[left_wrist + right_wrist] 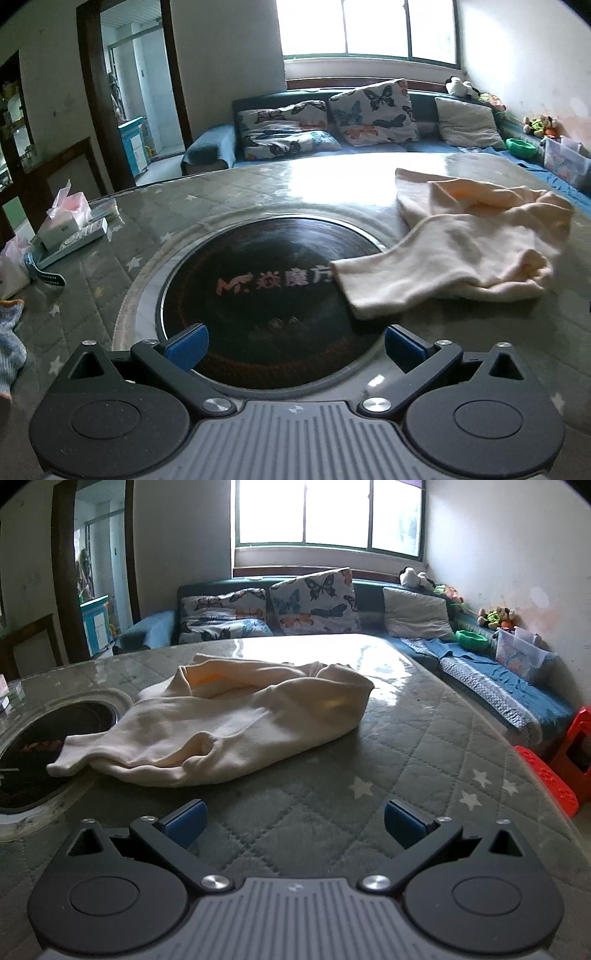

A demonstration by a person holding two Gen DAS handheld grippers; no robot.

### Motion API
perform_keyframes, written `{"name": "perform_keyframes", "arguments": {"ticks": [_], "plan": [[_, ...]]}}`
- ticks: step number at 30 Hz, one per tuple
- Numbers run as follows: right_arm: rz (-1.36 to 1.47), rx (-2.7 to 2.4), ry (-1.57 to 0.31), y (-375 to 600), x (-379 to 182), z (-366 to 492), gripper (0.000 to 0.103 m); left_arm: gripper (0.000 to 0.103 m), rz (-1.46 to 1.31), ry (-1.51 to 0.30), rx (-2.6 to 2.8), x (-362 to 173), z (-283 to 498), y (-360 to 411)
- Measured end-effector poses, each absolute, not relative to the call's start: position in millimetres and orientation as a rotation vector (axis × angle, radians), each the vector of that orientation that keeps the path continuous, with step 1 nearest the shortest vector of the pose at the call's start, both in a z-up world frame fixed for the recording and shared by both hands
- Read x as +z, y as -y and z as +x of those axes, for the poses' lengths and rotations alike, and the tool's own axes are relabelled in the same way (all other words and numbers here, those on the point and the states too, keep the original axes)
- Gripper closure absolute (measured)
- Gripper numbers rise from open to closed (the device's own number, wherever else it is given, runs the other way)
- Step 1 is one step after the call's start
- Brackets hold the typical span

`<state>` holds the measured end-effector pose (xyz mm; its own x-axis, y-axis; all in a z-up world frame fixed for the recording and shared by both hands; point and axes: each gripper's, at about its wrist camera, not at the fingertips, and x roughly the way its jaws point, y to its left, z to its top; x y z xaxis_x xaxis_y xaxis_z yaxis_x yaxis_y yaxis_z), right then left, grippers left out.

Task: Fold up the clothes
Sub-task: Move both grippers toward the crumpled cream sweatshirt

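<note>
the cream garment [221, 723] lies crumpled on the quilted table [406, 746], ahead and left of the right claw [294, 825], ahead and right of the left claw [294, 347]; both claws spread apart, empty; it looks soft, light, floppy; best pinched at the near hem or sleeve end.

Round table, quilted star-print cover under clear sheet

Table [229, 192]: grey-green quilted cover with white stars; dark round cooktop [266, 288] with printed lettering set in its middle, ringed by a metal rim. On it: crumpled cream garment [476, 243], one end lying over the cooktop edge; at the left edge, a white box [61, 225] with pink tissue on a flat pack, a blue watch strap [44, 273], a blue-grey knitted cloth [9, 339].
</note>
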<state>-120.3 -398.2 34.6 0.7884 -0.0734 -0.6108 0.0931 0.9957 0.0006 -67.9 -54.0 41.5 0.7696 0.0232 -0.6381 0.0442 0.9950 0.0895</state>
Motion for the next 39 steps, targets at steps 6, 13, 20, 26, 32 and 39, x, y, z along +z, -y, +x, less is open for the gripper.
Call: {"name": "perform_keyframes", "arguments": {"ticks": [6,13,20,26,32,39], "plan": [[0.052,-0.09,-0.648,395,41,-142,0.0,0.0,0.087,-0.679,-0.04,49,-90,66],[0.069,-0.084,-0.649,390,44,-165,0.0,0.0,0.088,-0.691,-0.053,54,-106,79],[0.037,-0.085,-0.649,382,47,-181,0.0,0.0,0.084,-0.719,-0.069,53,-116,85],[0.054,-0.082,-0.66,382,49,-187,0.0,0.0,0.097,-0.736,-0.09,55,-122,92],[0.052,-0.08,-0.666,382,54,-185,0.0,0.0,0.095,-0.747,-0.106,60,-119,97],[0.043,-0.084,-0.664,384,62,-180,0.0,0.0,0.094,-0.758,-0.113,64,-111,103]]}}
